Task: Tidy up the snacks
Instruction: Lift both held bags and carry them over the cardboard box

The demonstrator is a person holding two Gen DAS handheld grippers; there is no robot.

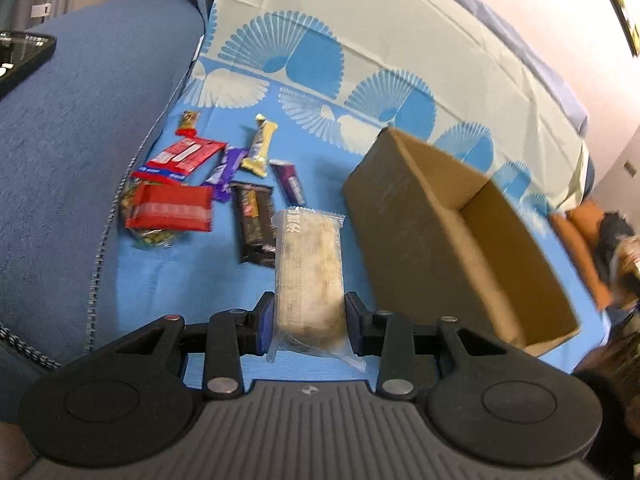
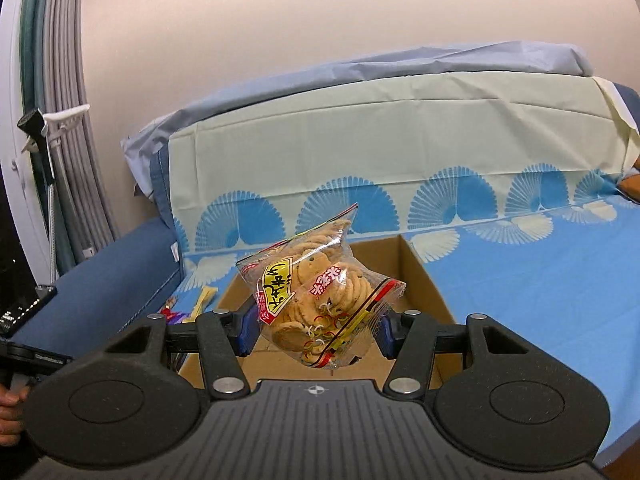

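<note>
The left gripper [image 1: 309, 318] squeezes a pale snack bar [image 1: 310, 270] in a clear wrapper and holds it up over the blue cloth [image 1: 168, 280]. The right gripper [image 2: 314, 330] squeezes a bag of cookies [image 2: 320, 296] and holds it over the open cardboard box [image 2: 430, 280]. The box sits on the cloth. More snacks [image 1: 208, 188] lie in a pile on the cloth to the left of the box. A blurry shape at the right edge may be the other hand.
</note>
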